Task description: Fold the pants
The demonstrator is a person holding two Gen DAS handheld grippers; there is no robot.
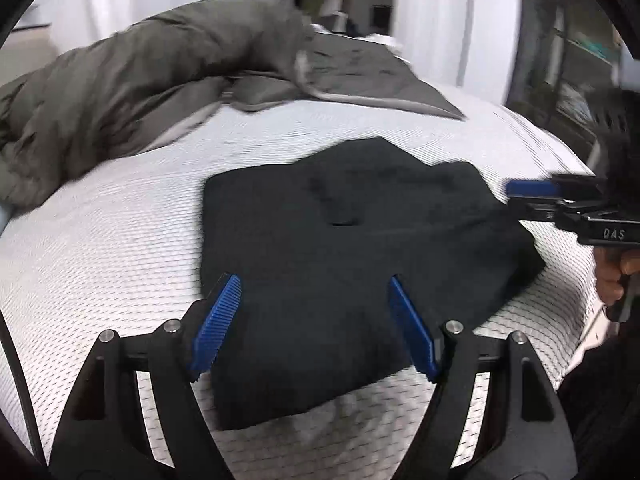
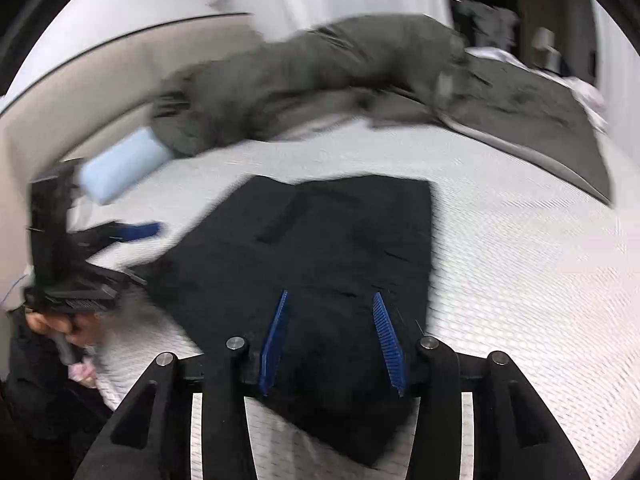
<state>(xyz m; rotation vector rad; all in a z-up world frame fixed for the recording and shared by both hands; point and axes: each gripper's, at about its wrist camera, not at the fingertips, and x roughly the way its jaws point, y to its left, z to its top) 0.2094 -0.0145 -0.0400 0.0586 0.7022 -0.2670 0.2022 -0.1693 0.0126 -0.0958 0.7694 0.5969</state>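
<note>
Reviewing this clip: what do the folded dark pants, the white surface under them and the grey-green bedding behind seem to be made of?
Pants: soft matte black fabric, possibly fleece or brushed knit; no sheen, edges look thick. Mattress cover: white woven or knitted textile with a fine ribbed, mesh-like pattern. Bedding: grey-green padded cloth, probably a quilt; puffy folds, a faint sheen, a lighter lining at the edge. Blur leaves the weave open.

Matt black cloth pants [image 1: 352, 248] on a white, textured woven mattress [image 1: 120, 248].

"DAS" in pale letters on the black body of the right gripper [image 1: 532, 190].
</note>
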